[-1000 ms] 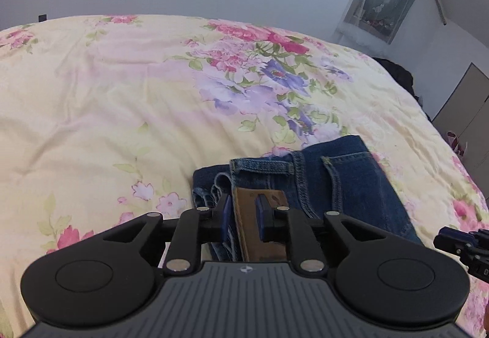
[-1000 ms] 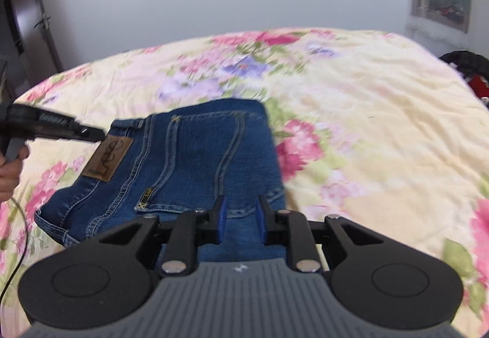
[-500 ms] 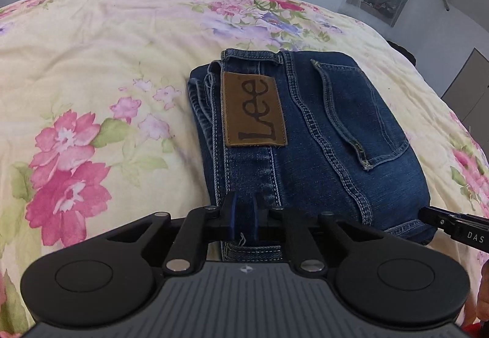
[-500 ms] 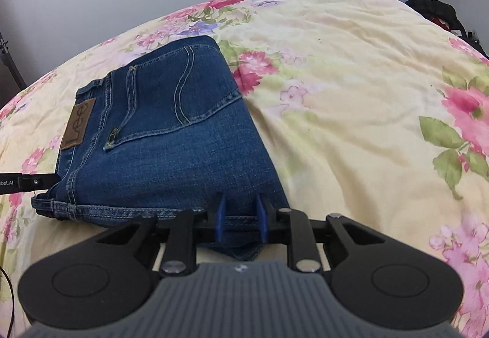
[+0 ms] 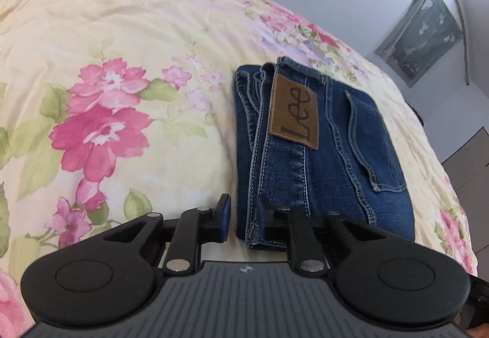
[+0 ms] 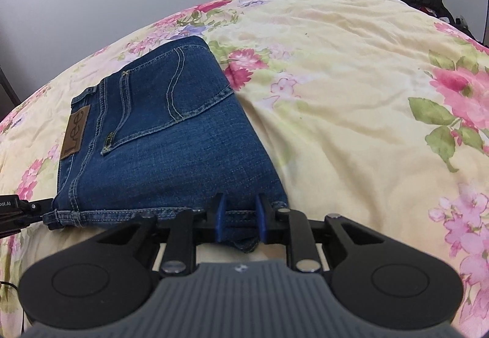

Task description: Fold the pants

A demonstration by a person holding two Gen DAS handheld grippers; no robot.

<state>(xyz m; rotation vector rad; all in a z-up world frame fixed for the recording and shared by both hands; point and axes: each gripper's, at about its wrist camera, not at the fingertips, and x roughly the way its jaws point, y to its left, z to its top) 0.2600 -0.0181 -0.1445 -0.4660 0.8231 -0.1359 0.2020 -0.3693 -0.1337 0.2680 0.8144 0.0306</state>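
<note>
Lying folded into a compact blue denim packet, the pants [image 5: 321,160] rest flat on a yellow bedspread [image 5: 128,41] printed with pink flowers, a back pocket with pale stitching facing up and a brown leather brand patch [image 5: 294,113] on the waistband. In the left wrist view the packet's long axis runs away from the camera, waistband layers stacked along its left edge; in the right wrist view the patch [image 6: 75,131] sits at the far left and a folded edge lies nearest the camera. The left gripper [image 5: 243,220] angles down at the near left corner, its jaws opening, with the corner's edge between them but the left pad clear of the cloth. The right gripper [image 6: 240,220] also tilts downward, its blue pads clenched on the near right corner of the denim.
</note>
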